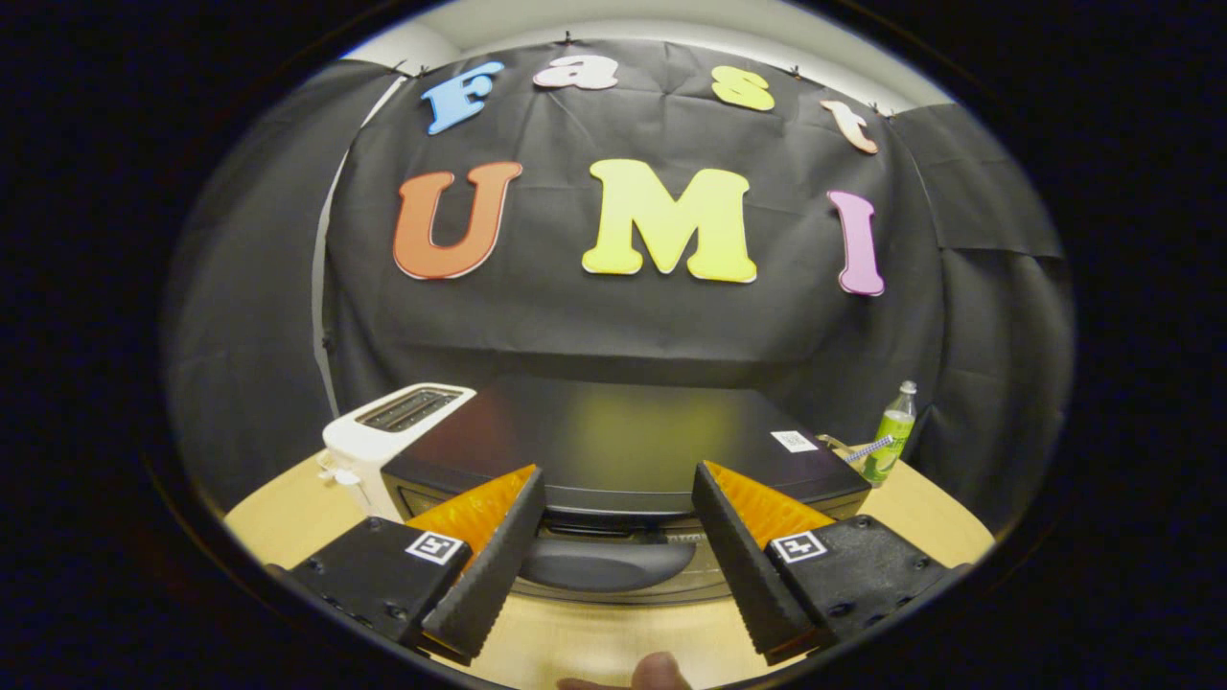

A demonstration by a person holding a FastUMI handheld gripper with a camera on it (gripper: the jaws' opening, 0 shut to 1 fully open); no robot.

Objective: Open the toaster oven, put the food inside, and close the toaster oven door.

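A black toaster oven (623, 446) stands on the wooden table (273, 522), seen from above and in front. Its flat top reflects light, and a white sticker sits near its right rear corner. Its dark rounded door handle (594, 563) runs along the top of the front, and the door looks closed. My gripper (618, 479) is open, its two fingers spread wide above the oven's front edge, with the handle lying between and just below them. Neither finger touches anything. No food item can be made out.
A white slot toaster (388, 436) stands close against the oven's left side. A green bottle (893, 433) stands on the table behind the oven's right corner, with a small striped object beside it. A person's fingertip (661, 671) shows below the fingers.
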